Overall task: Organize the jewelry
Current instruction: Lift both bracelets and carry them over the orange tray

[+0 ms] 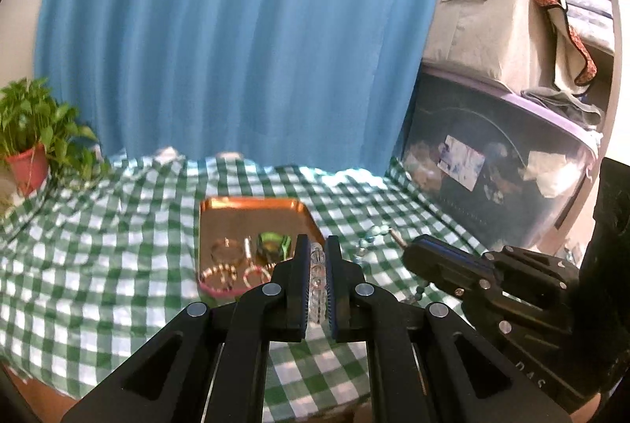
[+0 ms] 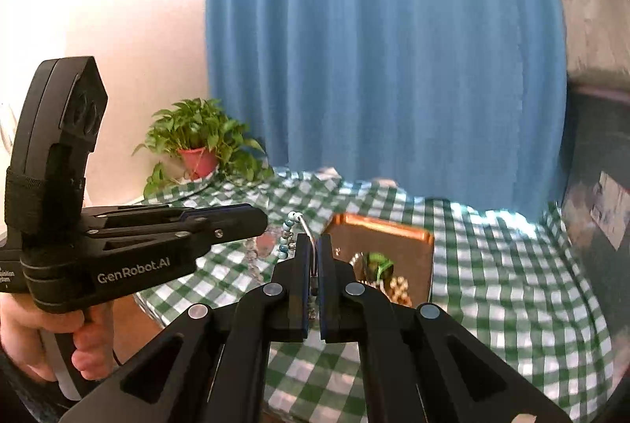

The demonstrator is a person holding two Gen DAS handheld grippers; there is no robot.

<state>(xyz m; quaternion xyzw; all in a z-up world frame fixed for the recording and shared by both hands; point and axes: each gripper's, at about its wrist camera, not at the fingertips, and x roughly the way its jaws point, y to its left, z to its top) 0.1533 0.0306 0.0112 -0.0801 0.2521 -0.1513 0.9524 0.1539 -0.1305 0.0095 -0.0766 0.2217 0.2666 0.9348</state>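
Here we have one beaded necklace (image 1: 372,236) strung between both pairs of tongs, lifted clear of the checked cloth on the counter (image 1: 98,246). Our left tongs (image 1: 315,265) are pinched nearly shut on a run of clear beads, which show in the slit between the pads; our right tongs (image 2: 313,265) are likewise closed down, on the thin metal end of the strand, whose bent tip and blue beads rise just above the pad tips in the right wrist view. From the left wrist view the right tongs (image 1: 429,253) sit just to the right at much the same height, so the strand's long axis runs roughly side to side between the two, sagging a little in the middle. The copper tray (image 1: 220,218) lies ahead and below, slightly left of the left tongs and slightly right of the right ones, that is, about midway between them; it already carries several bangles (image 1: 226,265) and a green piece (image 1: 271,244). Neither hand looks clearly nearer to the tray, so we judge the coming move as both going forward and down together, keeping the strand spread so that it lands along the bare far part of the tray and not on the bangles. A potted plant (image 2: 199,147) stands well off at the far left corner.
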